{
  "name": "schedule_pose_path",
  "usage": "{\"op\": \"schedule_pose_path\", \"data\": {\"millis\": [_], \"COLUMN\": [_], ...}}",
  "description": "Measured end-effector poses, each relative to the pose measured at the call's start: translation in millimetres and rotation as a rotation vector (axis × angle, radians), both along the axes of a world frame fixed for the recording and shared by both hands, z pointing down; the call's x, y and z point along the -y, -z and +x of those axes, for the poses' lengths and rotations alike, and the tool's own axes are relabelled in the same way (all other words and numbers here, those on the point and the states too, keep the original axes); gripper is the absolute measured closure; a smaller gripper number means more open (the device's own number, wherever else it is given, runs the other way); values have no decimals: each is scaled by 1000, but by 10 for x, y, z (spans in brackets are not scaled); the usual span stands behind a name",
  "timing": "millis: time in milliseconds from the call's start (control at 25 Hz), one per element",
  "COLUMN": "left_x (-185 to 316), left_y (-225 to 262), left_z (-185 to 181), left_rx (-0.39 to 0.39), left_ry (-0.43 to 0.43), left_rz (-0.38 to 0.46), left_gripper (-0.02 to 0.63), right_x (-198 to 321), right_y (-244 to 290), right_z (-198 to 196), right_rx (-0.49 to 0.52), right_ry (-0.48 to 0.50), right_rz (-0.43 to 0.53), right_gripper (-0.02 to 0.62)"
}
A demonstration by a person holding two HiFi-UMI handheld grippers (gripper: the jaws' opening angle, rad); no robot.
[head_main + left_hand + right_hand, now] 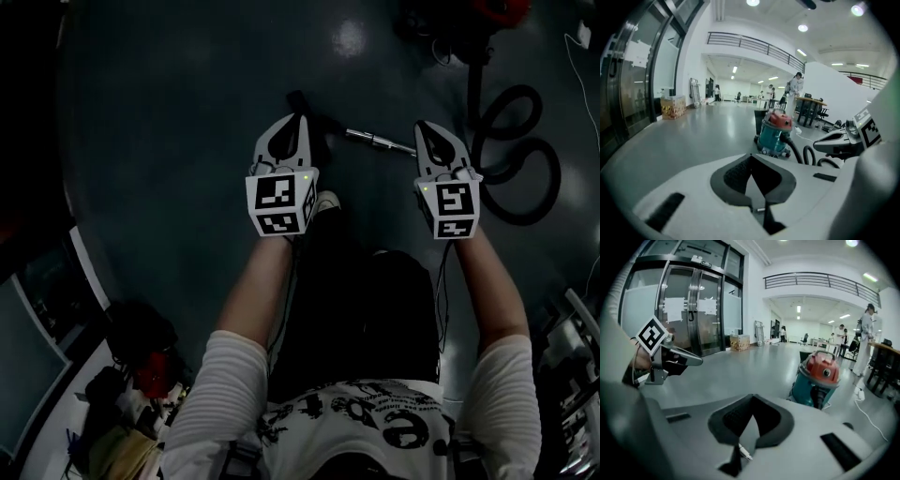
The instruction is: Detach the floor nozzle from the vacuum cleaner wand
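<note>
Both grippers are held up side by side above the dark floor, and neither touches anything. My left gripper [298,120] [751,157] is shut with nothing between its jaws. My right gripper [423,127] [752,397] is also shut and empty. Far below, between them, the metal wand [377,142] lies on the floor. A dark shape at its left end, probably the floor nozzle [302,99], is partly hidden by the left gripper. The teal canister vacuum with a red top [774,134] [817,378] stands ahead, its black hose [514,155] looped on the floor.
Glass doors [693,310] line the left side of the hall. People stand by tables [810,108] at the back right. A white cable [869,417] runs across the floor near the vacuum. Bags and clutter [141,370] sit by my left side.
</note>
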State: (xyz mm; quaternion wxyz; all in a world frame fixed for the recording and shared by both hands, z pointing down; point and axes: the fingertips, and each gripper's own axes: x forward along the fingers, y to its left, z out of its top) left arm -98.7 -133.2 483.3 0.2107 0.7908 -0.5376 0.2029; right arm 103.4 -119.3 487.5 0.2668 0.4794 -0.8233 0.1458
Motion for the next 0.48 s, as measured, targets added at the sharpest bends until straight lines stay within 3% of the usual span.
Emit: {"op": "schedule_pose_path", "data": {"millis": [160,320,480], "left_x": [-272,-732,-1357], "left_y": [1448,2854,3934], "left_z": [214,324,507], "left_rx": [-25,-17,9], "left_ry": [-70,-85,-90], "left_rz": [80,149,217], "left_gripper": [601,601,601], "right_x": [-234,-684,-1286], "right_y": [1386,2764,3890], "right_z": [53,-13,125], "right_rx": [46,60,69], "right_ry": [-57,-21,-18], "right_rz": [71,127,178], "right_gripper": [594,594,594]}}
